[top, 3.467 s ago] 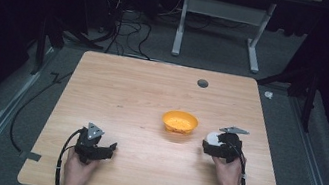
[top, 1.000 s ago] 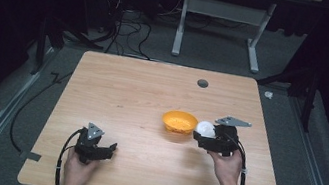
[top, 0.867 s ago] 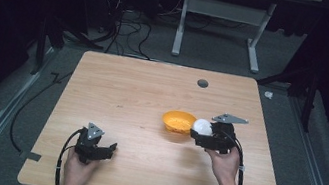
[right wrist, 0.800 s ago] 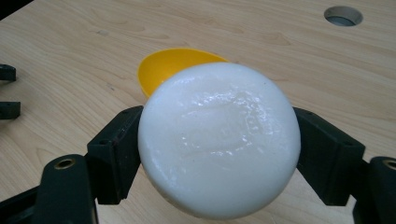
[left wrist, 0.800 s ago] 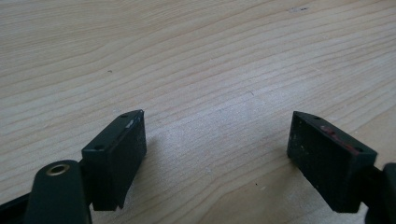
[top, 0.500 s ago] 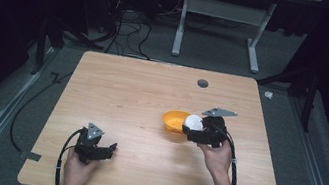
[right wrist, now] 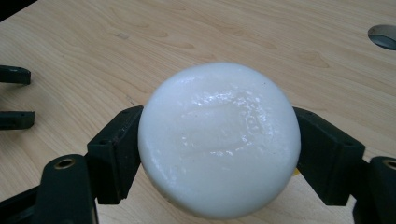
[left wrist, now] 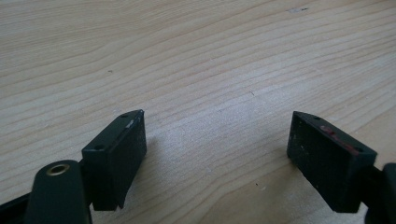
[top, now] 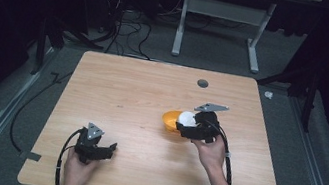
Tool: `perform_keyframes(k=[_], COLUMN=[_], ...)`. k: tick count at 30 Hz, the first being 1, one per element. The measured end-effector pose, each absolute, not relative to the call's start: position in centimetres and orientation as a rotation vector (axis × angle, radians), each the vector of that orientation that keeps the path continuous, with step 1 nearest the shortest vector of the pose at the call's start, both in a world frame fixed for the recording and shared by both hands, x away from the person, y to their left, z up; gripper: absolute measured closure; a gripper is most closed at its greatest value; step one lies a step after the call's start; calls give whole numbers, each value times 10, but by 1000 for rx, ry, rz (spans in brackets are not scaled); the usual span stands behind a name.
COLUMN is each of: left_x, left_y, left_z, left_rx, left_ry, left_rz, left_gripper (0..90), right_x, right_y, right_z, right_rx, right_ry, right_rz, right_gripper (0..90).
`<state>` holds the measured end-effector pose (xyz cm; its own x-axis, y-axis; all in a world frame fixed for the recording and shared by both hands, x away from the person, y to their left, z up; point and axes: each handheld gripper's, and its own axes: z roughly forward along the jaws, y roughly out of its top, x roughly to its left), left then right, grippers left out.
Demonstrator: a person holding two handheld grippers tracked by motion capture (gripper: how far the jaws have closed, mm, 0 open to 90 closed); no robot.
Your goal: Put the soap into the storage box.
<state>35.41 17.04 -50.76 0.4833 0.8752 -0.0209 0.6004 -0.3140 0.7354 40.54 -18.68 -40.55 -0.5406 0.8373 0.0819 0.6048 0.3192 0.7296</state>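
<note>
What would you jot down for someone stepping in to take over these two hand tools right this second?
Right gripper: shut on the white ball, held at the orange bowl, right of the table's middle.
Left gripper: open, holding nothing, low over bare wood near the front left.
Done: ball picked up and brought to the bowl.
Left: probably lower it in, open the jaws and pull the hand back. Whether the ball is already over the bowl's middle is hard to tell.

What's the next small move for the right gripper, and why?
Probably lower slightly and open over the orange bowl. The right gripper is shut on the white round object at the bowl's edge; the left gripper rests open, apart.
</note>
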Motion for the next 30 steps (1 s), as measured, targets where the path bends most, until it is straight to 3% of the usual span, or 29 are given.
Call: perform_keyframes(k=[30], left_x=[354], left_y=[170], left_z=[-508], left_rx=[2037], left_ry=[1214], left_rz=[507], left_gripper=[201], right_x=[440], right_y=[-172], right_z=[-429], right_rx=[1400], right_ry=[2303], right_rz=[948], right_gripper=[239])
